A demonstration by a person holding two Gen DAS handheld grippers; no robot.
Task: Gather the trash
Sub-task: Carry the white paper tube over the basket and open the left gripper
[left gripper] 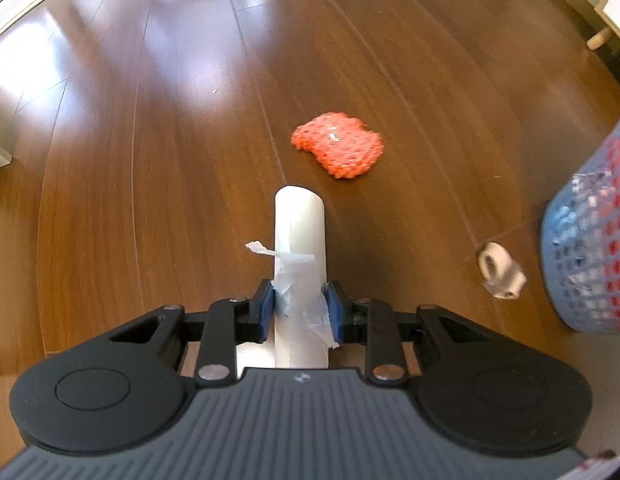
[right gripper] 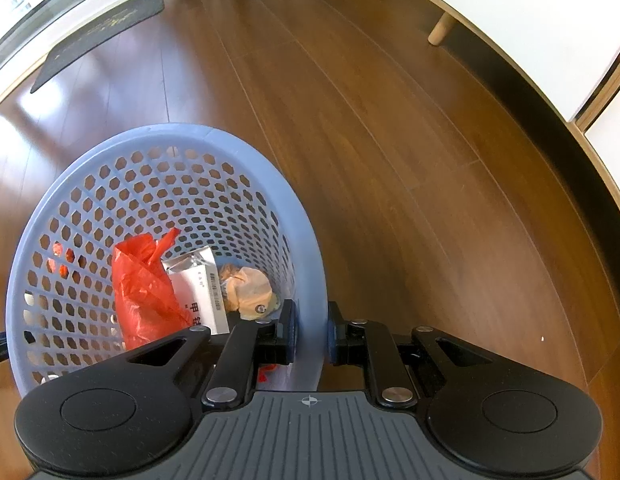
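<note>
**Tube pinched in the left, basket rim clamped in the right**

Left gripper [left gripper: 299, 314] has its 2 blue pads squeezing a white cardboard tube [left gripper: 301, 248] with torn paper scraps stuck on; the tube's lower end is hidden behind the gripper body. Right gripper [right gripper: 311, 332] is clamped on the blue basket [right gripper: 157, 140] rim. Inside: red bag [right gripper: 143, 288], white box [right gripper: 199, 292], tan wrapper [right gripper: 247, 290], partly covered. Farther out on the floor [left gripper: 149, 140], a small white piece [left gripper: 501, 270], blurry, just beside the basket, then orange netting [left gripper: 338, 144]. Loads of bare floor beyond.

Open wood floor [left gripper: 149, 128] ahead and left. Obstacles: orange mesh wad [left gripper: 338, 144] ahead, white scrap [left gripper: 501, 270] near blue basket [left gripper: 590, 240], which blocks the right.
</note>
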